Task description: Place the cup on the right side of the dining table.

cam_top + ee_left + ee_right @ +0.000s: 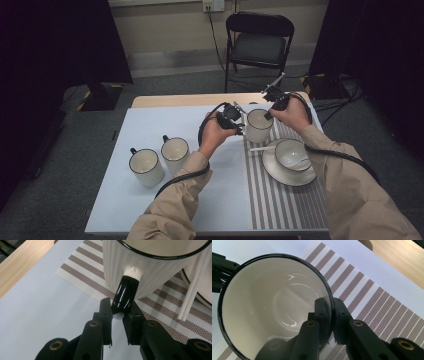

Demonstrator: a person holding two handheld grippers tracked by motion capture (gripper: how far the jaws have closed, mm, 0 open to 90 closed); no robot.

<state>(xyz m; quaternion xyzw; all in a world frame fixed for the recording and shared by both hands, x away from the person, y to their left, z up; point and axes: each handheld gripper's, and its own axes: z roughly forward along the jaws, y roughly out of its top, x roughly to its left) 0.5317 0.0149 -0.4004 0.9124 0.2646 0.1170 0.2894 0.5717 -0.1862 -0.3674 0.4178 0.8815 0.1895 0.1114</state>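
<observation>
Here the mug (259,125) stands on the near-left edge of the striped mat (280,200), at the far middle of the surface (150,200), and both tools are on it at once. Its black handle (126,293) juts out from the wall toward the person's left, long axis slanting down and away from the mug. The left tool (117,312) lies right along that line, its jaws pinched on the handle's lower end. From the opposite side, the right tool (329,312) comes over the rim (329,297), one jaw inside the mug and one outside, pressed together on the wall. So the mug sits between the two tools, held at two opposite points. Any lift or shift will likely have to keep both hands moving together, or the mug will twist against one grip.

The left gripper view shows the handle grip and the ribbed outer wall close up, and a white spoon handle (193,290) leaning just to the side. The right gripper view looks into the mug, which is empty and glossy, and shows the rim pinch. The high view places the rest: a bowl (292,155) on a saucer (287,175) with the spoon just nearby on the mat, and two more mugs (160,160) well apart to the left.
</observation>
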